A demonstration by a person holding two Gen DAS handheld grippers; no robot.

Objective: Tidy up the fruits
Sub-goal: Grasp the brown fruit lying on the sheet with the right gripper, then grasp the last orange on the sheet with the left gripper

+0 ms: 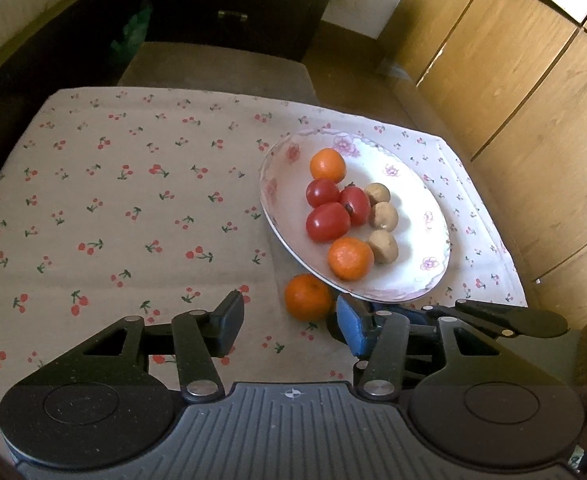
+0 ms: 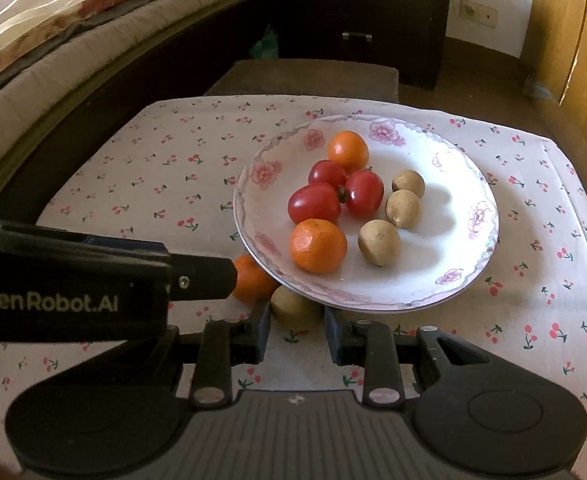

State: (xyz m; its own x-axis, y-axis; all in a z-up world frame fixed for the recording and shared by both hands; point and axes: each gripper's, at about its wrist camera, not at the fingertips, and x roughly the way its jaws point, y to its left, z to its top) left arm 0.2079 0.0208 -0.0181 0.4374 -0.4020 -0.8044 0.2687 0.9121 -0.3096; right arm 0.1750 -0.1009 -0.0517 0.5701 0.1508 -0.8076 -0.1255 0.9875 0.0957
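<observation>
A flowered white plate holds two oranges, three red tomatoes and three small brown fruits. A loose orange lies on the cherry-print cloth against the plate's near rim. My left gripper stands open around it, and neither pad presses on it. My right gripper is shut on a brown fruit just below the plate's rim. That fruit is hidden in the left wrist view. The left gripper's body crosses the right wrist view at the left.
The cherry-print cloth covers a small table whose edges are close on all sides. A brown stool stands beyond it. A bed lies to the left, a dark drawer chest at the back, and wooden cabinet doors to the right.
</observation>
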